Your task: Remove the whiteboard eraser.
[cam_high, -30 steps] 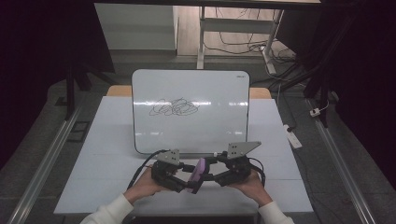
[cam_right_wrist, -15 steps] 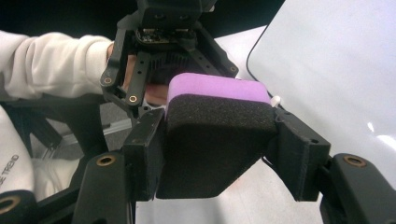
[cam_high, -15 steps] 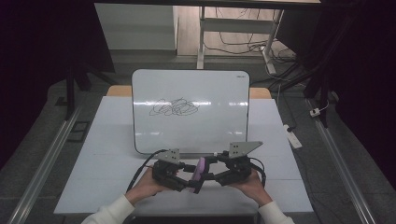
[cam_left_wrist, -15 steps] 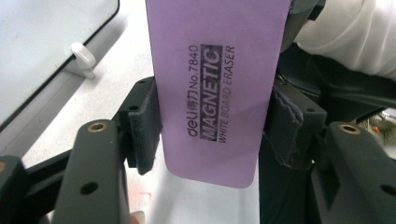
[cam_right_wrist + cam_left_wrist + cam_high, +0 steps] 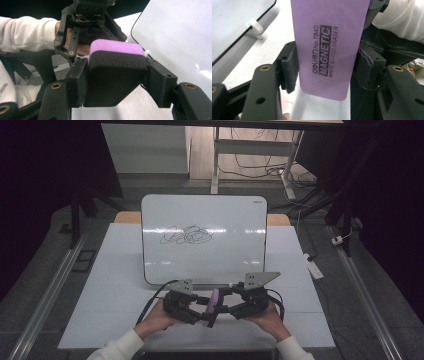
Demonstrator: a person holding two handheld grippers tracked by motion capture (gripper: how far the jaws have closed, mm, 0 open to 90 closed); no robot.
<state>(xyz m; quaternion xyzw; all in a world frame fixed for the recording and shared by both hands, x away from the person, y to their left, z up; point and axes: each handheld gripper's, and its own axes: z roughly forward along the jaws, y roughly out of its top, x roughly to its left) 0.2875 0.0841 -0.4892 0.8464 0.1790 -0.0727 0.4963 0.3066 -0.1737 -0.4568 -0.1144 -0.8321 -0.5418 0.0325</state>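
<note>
White bench [image 5: 125,270] in a dim lab, whiteboard [image 5: 205,260] propped upright at the far side with a black scribble [image 5: 189,235] unwiped across its upper half. At the near edge, just in front of the board's foot: purple magnetic eraser [image 5: 213,306], clear of the bench top, caught between left gripper [image 5: 200,312] and right gripper [image 5: 227,307], which meet nose to nose.

Hardly shifts over the last second: same spot at the near edge, same two tools closed in on it from either side, at most a slight settling toward the person. Reads as a handover stalled at its midpoint rather than completed.

From the left gripper view, printed purple back of the eraser [image 5: 327,50] standing tall between padded fingers [image 5: 289,72] that press against both long edges. From the right gripper view, black foam face [image 5: 115,75] turned toward the camera, fingers [image 5: 80,80] clamped on both flanks, left gripper and a white sleeve [image 5: 27,30] close behind. Both pairs of fingers appear to be grasping the eraser at once.

Means, in all likelihood, no wiping yet: one side has to let go before the foam face can travel up to the scribble. Foam faces the right gripper, so a release by the left looks the likelier step.
</note>
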